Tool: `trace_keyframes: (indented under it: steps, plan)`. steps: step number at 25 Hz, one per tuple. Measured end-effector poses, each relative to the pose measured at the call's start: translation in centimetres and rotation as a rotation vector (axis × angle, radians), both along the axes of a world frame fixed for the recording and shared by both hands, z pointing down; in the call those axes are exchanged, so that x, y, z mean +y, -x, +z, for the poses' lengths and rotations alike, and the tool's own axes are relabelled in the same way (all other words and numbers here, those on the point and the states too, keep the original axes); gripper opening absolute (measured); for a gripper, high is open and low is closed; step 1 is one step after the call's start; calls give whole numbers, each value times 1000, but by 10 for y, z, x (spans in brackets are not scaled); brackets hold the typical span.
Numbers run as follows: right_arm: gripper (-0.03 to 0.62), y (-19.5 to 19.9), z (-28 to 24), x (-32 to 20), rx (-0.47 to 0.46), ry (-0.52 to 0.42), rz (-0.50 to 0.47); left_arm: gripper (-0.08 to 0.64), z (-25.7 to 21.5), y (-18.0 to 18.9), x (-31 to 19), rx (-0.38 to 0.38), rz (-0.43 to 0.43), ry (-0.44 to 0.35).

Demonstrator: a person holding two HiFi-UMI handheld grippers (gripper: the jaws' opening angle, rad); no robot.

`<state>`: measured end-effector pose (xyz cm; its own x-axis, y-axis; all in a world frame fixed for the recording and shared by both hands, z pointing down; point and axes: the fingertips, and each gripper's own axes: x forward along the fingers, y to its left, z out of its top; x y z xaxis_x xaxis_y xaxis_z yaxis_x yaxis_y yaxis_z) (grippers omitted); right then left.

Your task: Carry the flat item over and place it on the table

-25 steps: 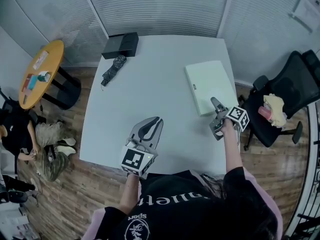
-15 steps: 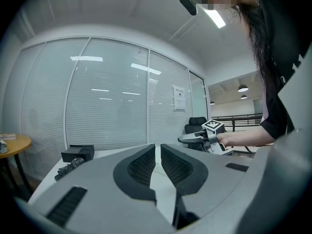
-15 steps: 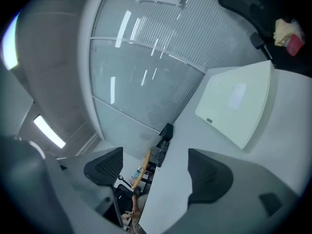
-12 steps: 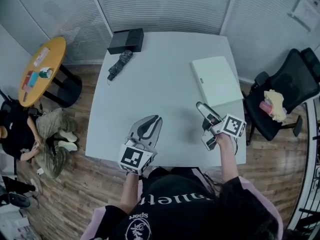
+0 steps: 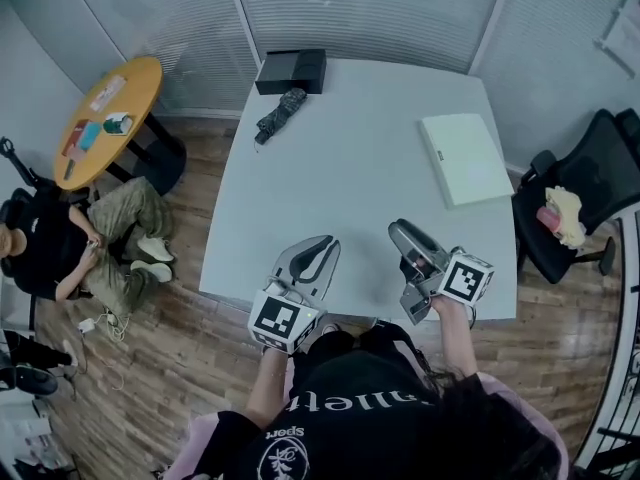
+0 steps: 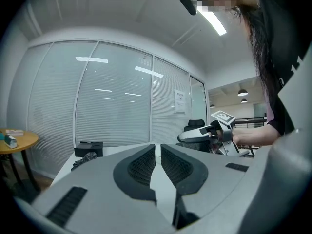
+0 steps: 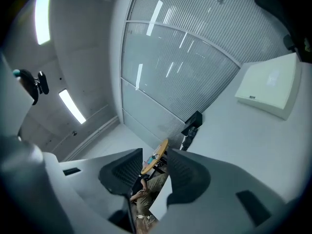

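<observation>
The flat white item (image 5: pixel 465 158) lies on the right side of the grey table (image 5: pixel 340 168), and it also shows as a white slab (image 7: pixel 270 84) in the right gripper view. My right gripper (image 5: pixel 398 230) hovers near the table's front edge, well apart from the item. Its jaws (image 7: pixel 155 155) are closing with nothing between them. My left gripper (image 5: pixel 325 240) hangs to its left over the front edge, and its jaws (image 6: pixel 157 147) stand nearly together and empty. In the left gripper view the right gripper (image 6: pixel 200 136) shows beyond them.
A black box (image 5: pixel 292 71) and a folded dark umbrella (image 5: pixel 279 115) lie at the table's far left corner. A black office chair (image 5: pixel 590 198) stands right of the table. A round yellow side table (image 5: pixel 108 118) and a seated person (image 5: pixel 60 253) are at the left.
My right gripper has drawn back from the white item's near corner to the front of the table, leaving the item lying flat. The left gripper has barely moved.
</observation>
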<state>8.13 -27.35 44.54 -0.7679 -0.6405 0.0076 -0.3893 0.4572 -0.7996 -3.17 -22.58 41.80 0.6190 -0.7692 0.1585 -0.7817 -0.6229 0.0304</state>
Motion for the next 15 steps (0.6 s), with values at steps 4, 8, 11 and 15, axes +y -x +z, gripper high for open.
trace_keyframes:
  steps: [4, 8, 11, 15]
  plan:
    - [112, 35, -11, 25, -11, -31, -11, 52, 0, 27, 21, 4, -8, 0]
    - [76, 68, -19, 41, 24, -73, -1, 52, 0, 55, 36, 8, -2, 2]
    - [61, 84, -19, 57, 39, -72, 7, 52, 5, 68, 47, 22, 11, 10]
    - [55, 98, -14, 74, 77, -57, 3, 52, 6, 70, 54, 23, 58, -6]
